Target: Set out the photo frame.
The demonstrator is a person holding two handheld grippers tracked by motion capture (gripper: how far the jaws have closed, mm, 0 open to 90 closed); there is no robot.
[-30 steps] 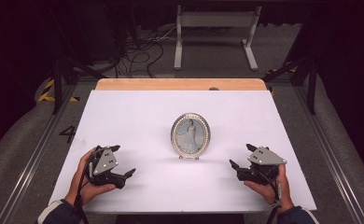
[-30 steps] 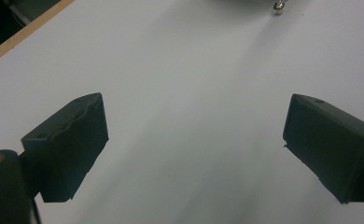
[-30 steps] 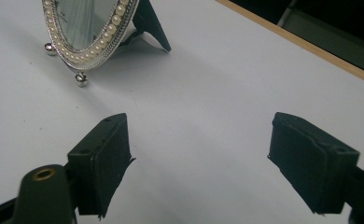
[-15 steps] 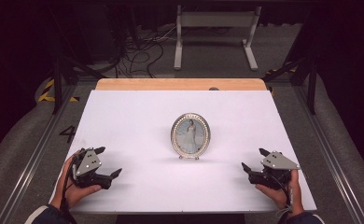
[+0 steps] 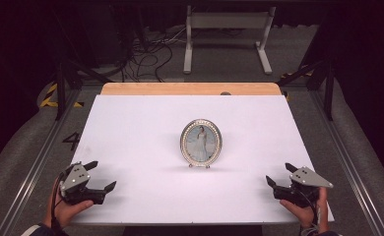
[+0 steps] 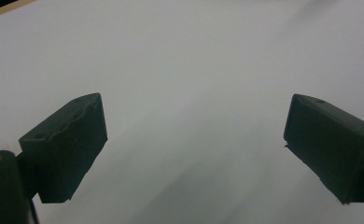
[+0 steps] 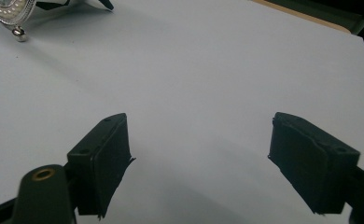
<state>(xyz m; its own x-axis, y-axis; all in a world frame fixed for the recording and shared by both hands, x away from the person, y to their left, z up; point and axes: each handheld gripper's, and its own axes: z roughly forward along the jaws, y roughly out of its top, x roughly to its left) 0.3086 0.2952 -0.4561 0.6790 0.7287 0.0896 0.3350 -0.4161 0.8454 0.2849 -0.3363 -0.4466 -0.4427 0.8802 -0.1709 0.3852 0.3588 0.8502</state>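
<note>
White bench (image 5: 131, 128), wooden strip along far edge, dark room behind with cables and a grey stand on the floor. Oval frame (image 5: 201, 143) upright mid-bench, well apart from both tools. Left hand-held gripper (image 5: 102, 175) at near-left corner, jaws wide apart, nothing between them. Right hand-held gripper (image 5: 278, 173) at near-right corner, likewise spread and empty. From right gripper view, frame's beaded rim, small ball foot and rear prop (image 7: 7, 14) at top left; from left gripper view, bare white surface between black jaws.
</note>
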